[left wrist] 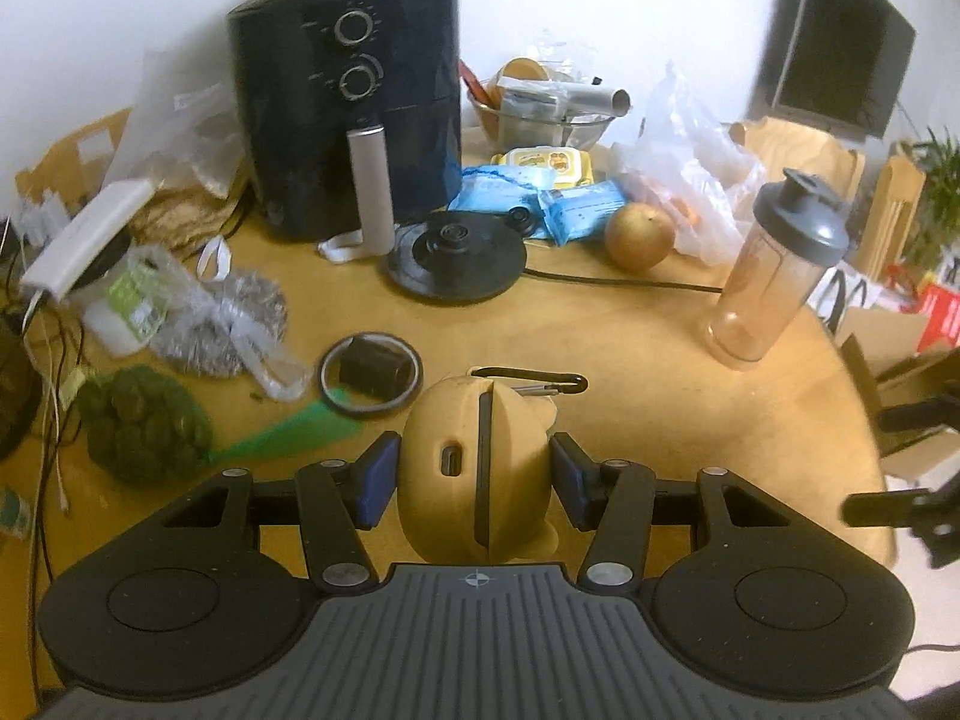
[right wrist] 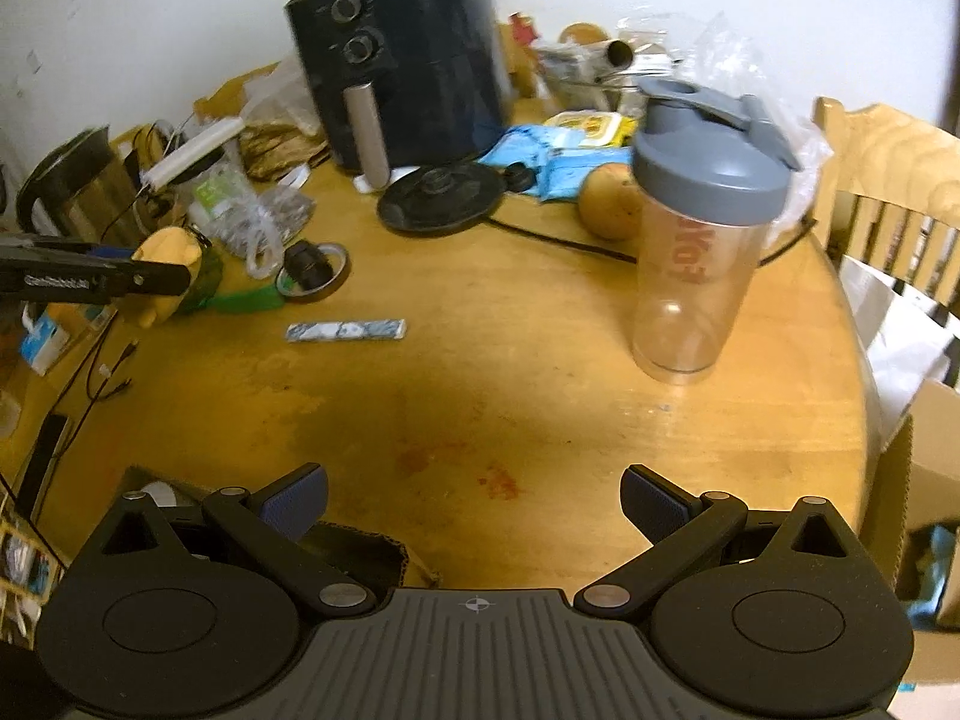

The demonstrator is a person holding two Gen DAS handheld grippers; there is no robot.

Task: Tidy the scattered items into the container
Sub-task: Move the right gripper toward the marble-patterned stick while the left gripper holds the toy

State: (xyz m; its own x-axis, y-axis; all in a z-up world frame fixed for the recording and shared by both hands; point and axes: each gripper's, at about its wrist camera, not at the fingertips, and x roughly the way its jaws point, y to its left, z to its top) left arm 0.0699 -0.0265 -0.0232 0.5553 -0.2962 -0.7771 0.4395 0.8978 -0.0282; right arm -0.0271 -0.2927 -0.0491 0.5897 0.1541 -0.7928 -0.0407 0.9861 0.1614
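Round wooden table (right wrist: 540, 372), 1 shaker bottle (right wrist: 702, 228), left hand-held gripper (left wrist: 474, 480) clamping 1 yellow case (left wrist: 480, 468), right hand-held gripper (right wrist: 474, 504) apart.

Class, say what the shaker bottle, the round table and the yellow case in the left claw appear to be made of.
Shaker bottle: likely clear plastic, see-through wall, matte grey lid. Table: wood, glossy varnish, grain and glare visible. Yellow case in the left claw: probably soft matte rubber or silicone, no shine.

Both wrist views over table (left wrist: 600, 330)
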